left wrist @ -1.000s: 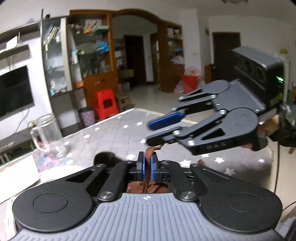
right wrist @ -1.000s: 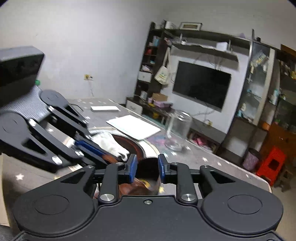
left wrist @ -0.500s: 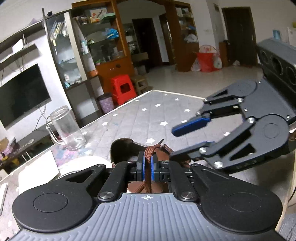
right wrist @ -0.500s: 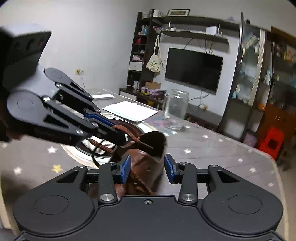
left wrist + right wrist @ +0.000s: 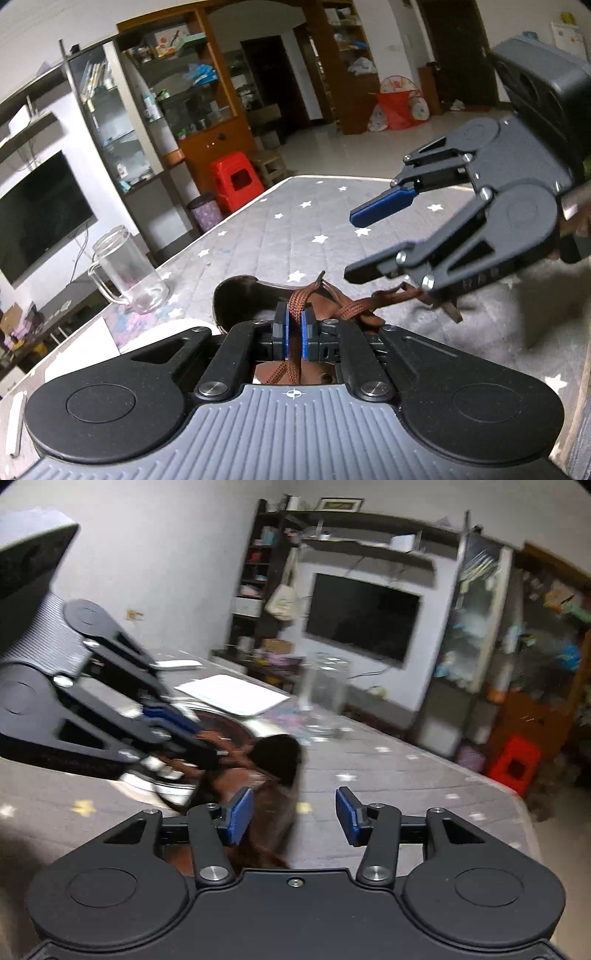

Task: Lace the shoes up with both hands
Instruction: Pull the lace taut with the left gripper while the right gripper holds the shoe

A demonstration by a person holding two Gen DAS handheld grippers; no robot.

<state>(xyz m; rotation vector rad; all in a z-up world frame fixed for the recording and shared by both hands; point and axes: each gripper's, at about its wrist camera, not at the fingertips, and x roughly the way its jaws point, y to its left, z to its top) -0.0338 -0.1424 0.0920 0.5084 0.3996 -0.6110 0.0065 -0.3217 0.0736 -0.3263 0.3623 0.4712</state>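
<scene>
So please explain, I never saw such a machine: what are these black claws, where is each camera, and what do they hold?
No robot here: a person holds one two-finger gripper in each hand, with a camera on each looking along its fingers. In the left camera's picture, the left gripper is shut on a brown lace of the brown shoe, and the right gripper hangs beside it, its jaws opening, empty. The right camera shows the opposite view, blurred. The starred table also carries a glass mug.

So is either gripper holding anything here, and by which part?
The left gripper is shut on the brown lace, pinching a stretch just above the shoe. The right gripper holds nothing; its jaws are opening with nothing between them.
</scene>
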